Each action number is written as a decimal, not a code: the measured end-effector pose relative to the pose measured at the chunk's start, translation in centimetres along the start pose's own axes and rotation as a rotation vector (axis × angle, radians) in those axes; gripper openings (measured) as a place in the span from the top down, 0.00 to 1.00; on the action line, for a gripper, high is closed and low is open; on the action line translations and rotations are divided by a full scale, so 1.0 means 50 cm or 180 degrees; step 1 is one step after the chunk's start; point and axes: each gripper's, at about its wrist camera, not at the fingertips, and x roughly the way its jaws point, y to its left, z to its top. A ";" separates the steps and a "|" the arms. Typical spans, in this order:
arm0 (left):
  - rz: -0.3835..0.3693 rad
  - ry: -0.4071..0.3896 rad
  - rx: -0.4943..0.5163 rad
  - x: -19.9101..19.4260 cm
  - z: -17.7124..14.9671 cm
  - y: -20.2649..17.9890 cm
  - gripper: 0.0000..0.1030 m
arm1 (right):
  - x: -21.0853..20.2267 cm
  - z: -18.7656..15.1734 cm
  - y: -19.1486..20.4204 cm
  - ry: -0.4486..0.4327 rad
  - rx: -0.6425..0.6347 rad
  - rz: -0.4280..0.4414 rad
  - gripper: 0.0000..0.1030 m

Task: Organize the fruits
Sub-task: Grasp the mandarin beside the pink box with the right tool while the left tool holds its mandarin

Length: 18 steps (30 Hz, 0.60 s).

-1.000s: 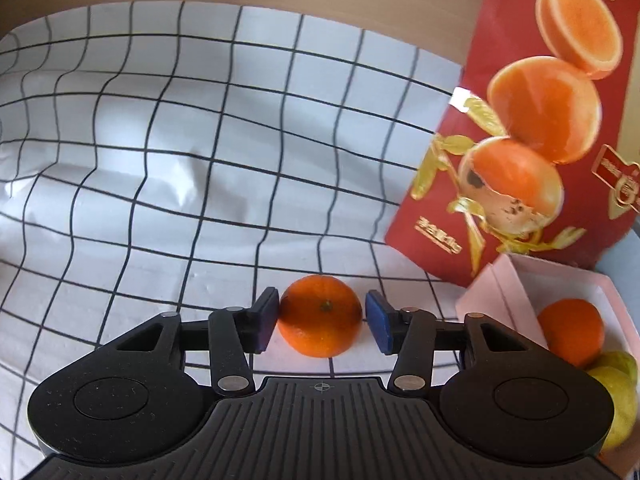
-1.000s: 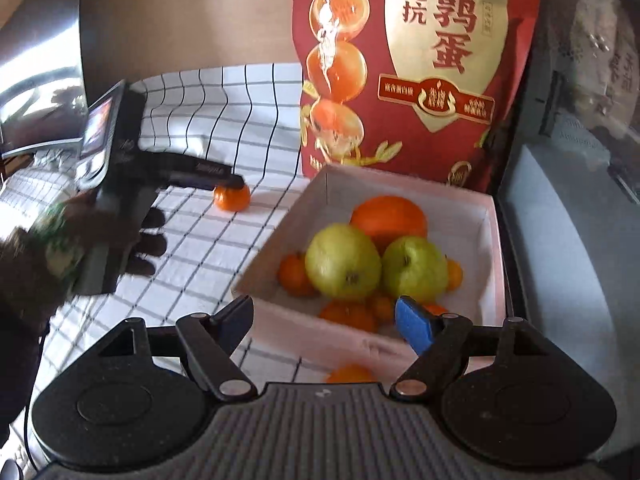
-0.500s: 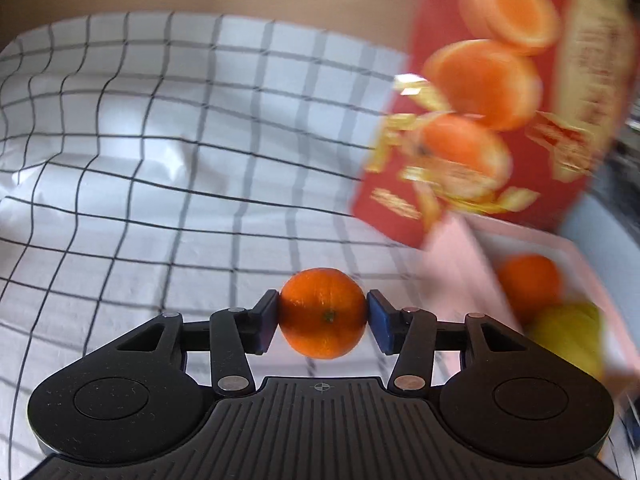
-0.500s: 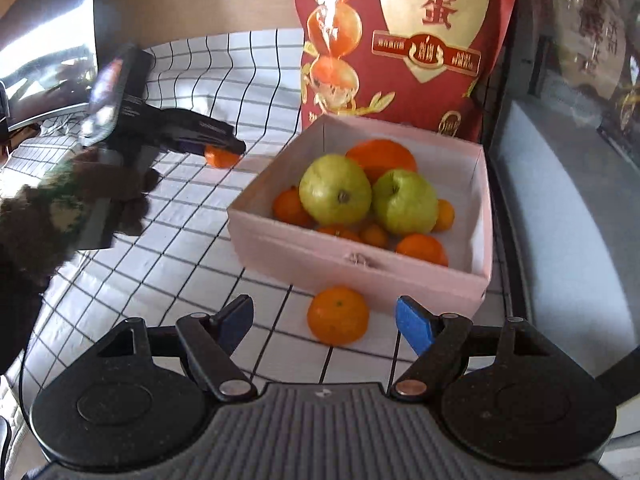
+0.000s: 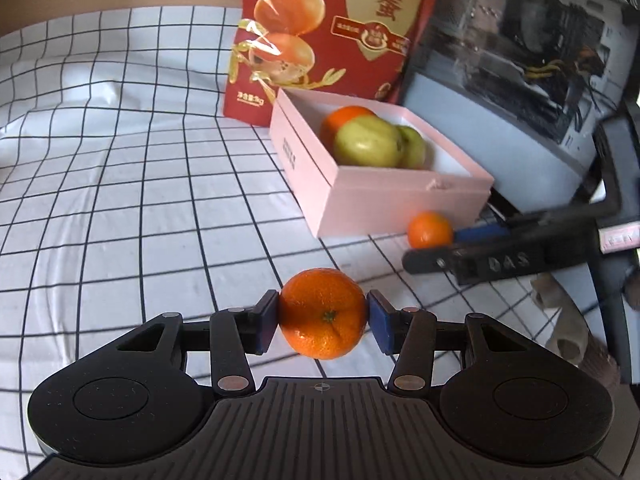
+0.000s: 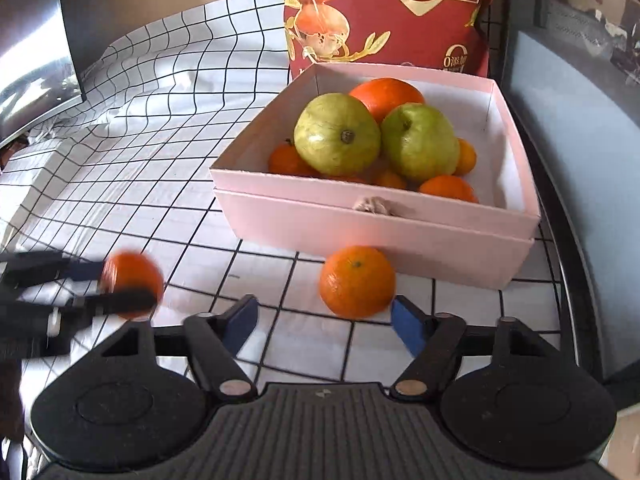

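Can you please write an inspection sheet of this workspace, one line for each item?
Surface: white tablecloth with black grid, wrinkled.
Job's things: pink box holding two green guavas, a large orange and small tangerines; loose tangerine on the cloth in front of the box; held tangerine.
Clutter: red snack bag standing behind the box.
Grippers: left gripper shut on the held tangerine; right gripper open, jaws just been closing, loose tangerine just ahead of the tips, pads not pressing.
Cables: wires inside the open equipment case.
Surroundings: monitor at the far left.

red snack bag (image 5: 340, 32), checkered tablecloth (image 5: 120, 160), glass-sided case (image 5: 520, 60)
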 end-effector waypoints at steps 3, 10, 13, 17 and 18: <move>-0.0010 -0.0049 -0.0096 -0.001 -0.011 0.011 0.49 | 0.003 -0.002 0.011 -0.0034 -0.0018 -0.0124 0.37; 0.0026 -0.0199 -0.0488 0.012 -0.016 0.048 0.49 | -0.012 -0.017 0.000 -0.0059 -0.0204 -0.0253 0.64; 0.0046 -0.0317 -0.0556 0.013 -0.018 0.054 0.49 | -0.012 -0.020 -0.018 0.0021 -0.0069 -0.0085 0.64; 0.0007 -0.0398 -0.0649 0.022 -0.023 0.062 0.48 | -0.005 -0.031 -0.020 -0.0088 -0.0112 -0.0206 0.55; -0.0004 -0.0412 -0.0650 0.024 -0.024 0.064 0.48 | -0.004 -0.033 -0.019 -0.0118 -0.0139 -0.0244 0.50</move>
